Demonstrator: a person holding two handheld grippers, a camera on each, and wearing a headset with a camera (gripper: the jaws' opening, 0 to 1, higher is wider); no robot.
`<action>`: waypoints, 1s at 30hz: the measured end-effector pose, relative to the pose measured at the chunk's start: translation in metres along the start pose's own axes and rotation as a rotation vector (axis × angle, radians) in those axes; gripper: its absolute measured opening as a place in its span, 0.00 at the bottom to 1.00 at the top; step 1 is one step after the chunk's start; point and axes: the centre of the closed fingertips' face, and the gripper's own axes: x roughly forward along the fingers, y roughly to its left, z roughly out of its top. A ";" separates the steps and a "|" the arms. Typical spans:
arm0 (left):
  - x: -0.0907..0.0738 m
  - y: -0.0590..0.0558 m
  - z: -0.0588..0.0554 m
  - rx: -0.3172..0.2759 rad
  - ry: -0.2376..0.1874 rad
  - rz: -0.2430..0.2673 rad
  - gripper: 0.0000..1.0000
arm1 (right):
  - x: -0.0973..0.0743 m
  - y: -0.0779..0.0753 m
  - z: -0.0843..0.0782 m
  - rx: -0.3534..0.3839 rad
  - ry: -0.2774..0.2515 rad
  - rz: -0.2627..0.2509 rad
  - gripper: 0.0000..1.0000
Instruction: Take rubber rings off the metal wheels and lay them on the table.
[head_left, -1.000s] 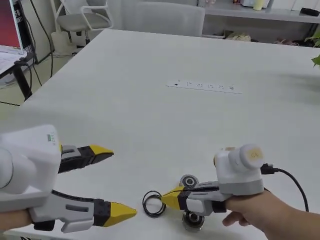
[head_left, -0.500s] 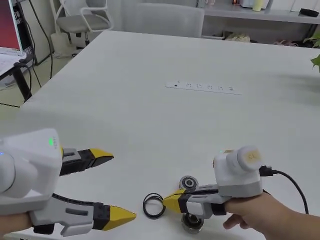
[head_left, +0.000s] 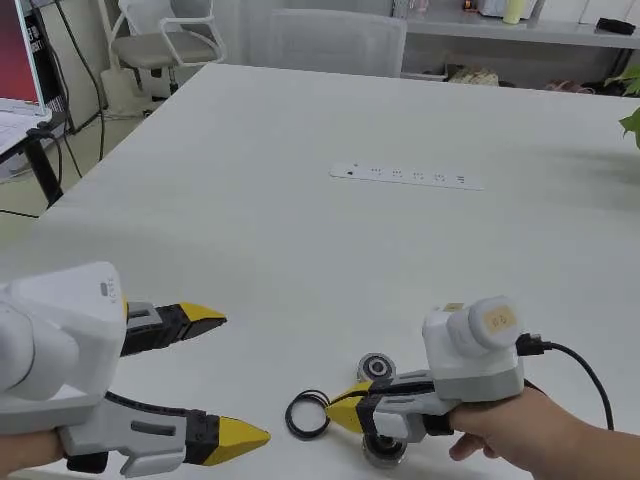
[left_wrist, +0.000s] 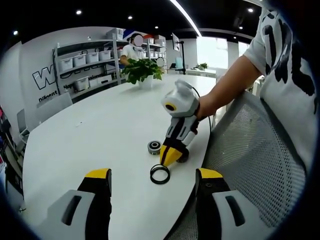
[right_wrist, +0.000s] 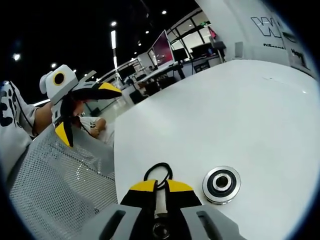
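Right gripper (head_left: 347, 394) is low over the near edge of the white counter (head_left: 300, 230), jaws drawn together, yellow tips pointing left. Right at those tips lie the rubber rings (head_left: 308, 413), black loops flat on the counter. In the right gripper view the nearest loop touches the tips; whether it's actually pinched, I can't tell. One metal wheel (head_left: 377, 367) sits just beyond the gripper's jaws, beside the rings but not touching them. A second wheel (head_left: 383, 451) sits underneath the gripper body, half hidden. On the other side, the left gripper (head_left: 224, 377) hangs with its jaws spread wide, holding nothing, off to the left of the rings. Its own view looks straight at them between its two tips. A power strip (head_left: 405, 175) lies far up the counter.
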 end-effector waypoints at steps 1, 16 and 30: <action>0.000 0.000 0.000 0.000 0.001 0.000 0.66 | 0.000 0.000 -0.001 -0.006 0.005 -0.001 0.04; -0.001 0.000 -0.001 -0.005 0.003 -0.003 0.65 | -0.005 -0.001 0.000 -0.022 0.009 -0.007 0.12; 0.000 0.000 -0.001 -0.005 0.013 -0.006 0.65 | -0.029 -0.004 0.028 0.014 -0.107 -0.018 0.18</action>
